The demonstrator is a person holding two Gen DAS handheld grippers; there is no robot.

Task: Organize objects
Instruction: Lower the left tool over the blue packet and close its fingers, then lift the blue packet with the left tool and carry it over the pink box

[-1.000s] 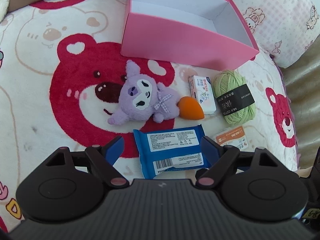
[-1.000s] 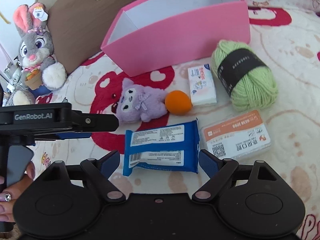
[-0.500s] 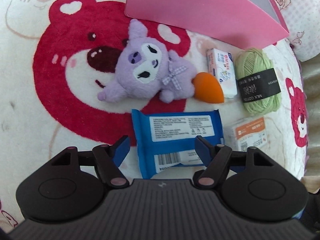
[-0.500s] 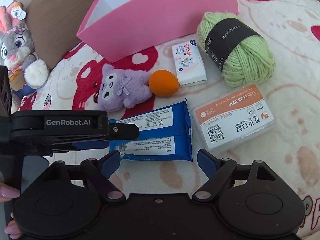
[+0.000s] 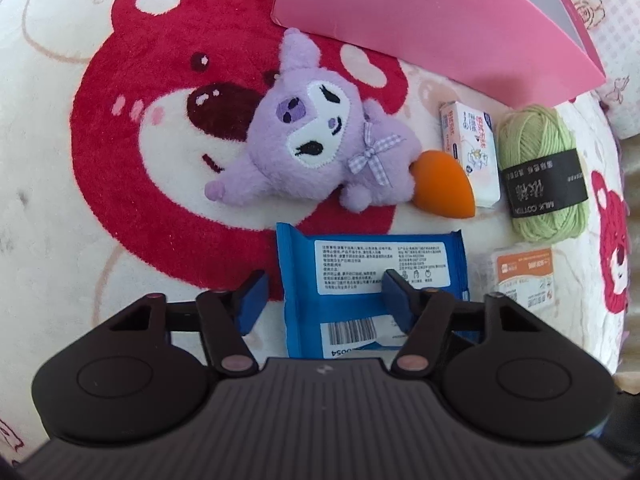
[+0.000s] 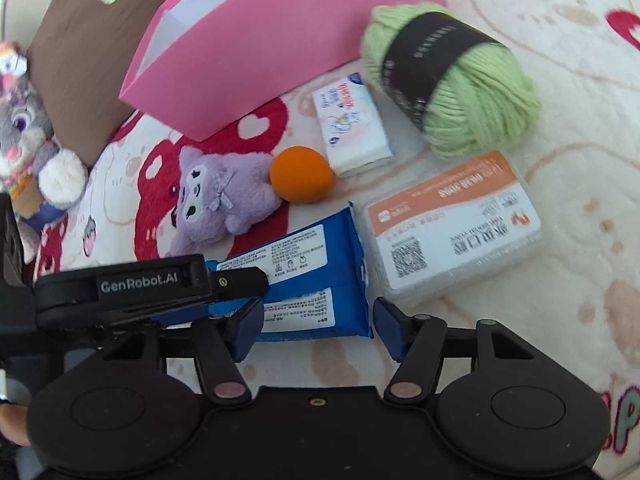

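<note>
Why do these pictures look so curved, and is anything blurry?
Both views are fisheye, so the edges bend. Left wrist view: the pink box bows but looks sharp. Right wrist view: the green yarn and grey bunny look smeared, daylight bright.

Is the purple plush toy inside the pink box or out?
Out. The purple plush toy lies on the bear blanket in front of the pink box.

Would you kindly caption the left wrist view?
Left gripper closing around a blue wipes pack below a purple plush.
</note>
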